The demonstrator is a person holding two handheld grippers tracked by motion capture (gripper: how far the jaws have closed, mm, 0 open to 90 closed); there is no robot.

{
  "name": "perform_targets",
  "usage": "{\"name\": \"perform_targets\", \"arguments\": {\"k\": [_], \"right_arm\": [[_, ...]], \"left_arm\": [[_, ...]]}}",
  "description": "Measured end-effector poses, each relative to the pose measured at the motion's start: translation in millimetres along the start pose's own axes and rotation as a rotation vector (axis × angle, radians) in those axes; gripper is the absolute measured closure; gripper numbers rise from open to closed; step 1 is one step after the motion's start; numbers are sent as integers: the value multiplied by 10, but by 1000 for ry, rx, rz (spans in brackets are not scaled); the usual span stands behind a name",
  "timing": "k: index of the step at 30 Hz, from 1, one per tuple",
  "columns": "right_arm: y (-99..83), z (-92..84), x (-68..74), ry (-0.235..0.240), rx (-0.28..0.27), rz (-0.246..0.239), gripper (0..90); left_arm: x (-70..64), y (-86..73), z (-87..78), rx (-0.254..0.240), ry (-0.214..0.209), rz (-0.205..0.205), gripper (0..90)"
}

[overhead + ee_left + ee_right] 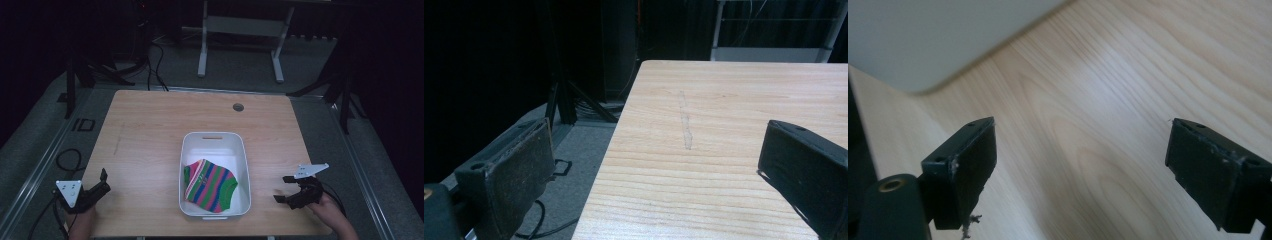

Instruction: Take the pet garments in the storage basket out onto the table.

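Your two hands enter at the near edge of the wooden table (150, 125), each holding a gripper. Use the white bin (215, 142) at the middle of the near half of the table as the reference for all positions.

Left gripper (102, 181): it sits well to the left of the bin, close to the table's near left corner. Its grey three-cornered plate (69, 191) faces up, and its cable trails off the table edge toward the floor. In the left gripper view, its jaws stand wide apart and released, with nothing between them. One jaw hangs past the table's left edge over the grey floor; the other is over the wood. A faint grey streak (685, 127) marks the tabletop ahead of the jaws.

Right gripper (284, 188): it sits to the right of the bin, near the table's near right corner, apart from the bin wall. Its jaws point toward the bin. In the right gripper view, the jaws are spread and grasp nothing; bare wood grain lies between them, and the bin's white wall (938, 40) appears blurred at the upper left.

Striped cloth (210, 184): it lies inside the bin, in the near half, folded or bunched. Its bands run green, pink, blue and red. Neither gripper touches it.

A round grommet hole (238, 107) sits in the tabletop beyond the bin, toward the far edge.
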State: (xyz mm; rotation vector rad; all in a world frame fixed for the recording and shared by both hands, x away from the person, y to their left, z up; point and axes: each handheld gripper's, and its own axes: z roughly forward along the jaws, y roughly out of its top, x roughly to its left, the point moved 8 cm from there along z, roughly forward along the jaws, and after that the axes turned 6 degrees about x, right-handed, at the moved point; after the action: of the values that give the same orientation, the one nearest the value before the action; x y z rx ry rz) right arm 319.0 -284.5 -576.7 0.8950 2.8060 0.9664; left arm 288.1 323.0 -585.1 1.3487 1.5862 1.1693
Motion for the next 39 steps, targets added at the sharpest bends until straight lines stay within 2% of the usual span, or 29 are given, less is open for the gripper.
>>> {"name": "perform_targets", "arguments": {"k": [4,7,11,17,21,24,27,35,39], "right_arm": [[184,-29,85,17,-13,-31,127],[333,-42,147,23,-17,-81,125],[526,-82,226,45,-13,-124,125],[812,-165,371,104,-42,-158,114],[968,-174,461,115,-47,-190,113],[1082,-149,504,93,-32,-195,114],[1183,-114,572,114,-26,-207,114],[1379,82,700,113,2,-250,115],[1452,224,781,121,36,-279,115]], "left_arm": [[4,-1,2,3,1,-2,20],[8,-2,4,6,5,-4,20],[7,-2,4,5,2,-3,20],[6,-2,3,4,3,-2,20],[8,-2,5,6,2,-4,20],[6,-2,4,5,1,-2,20],[5,-2,4,5,1,-1,20],[4,-2,3,4,-1,1,20],[2,-1,3,4,-3,2,20]]}}
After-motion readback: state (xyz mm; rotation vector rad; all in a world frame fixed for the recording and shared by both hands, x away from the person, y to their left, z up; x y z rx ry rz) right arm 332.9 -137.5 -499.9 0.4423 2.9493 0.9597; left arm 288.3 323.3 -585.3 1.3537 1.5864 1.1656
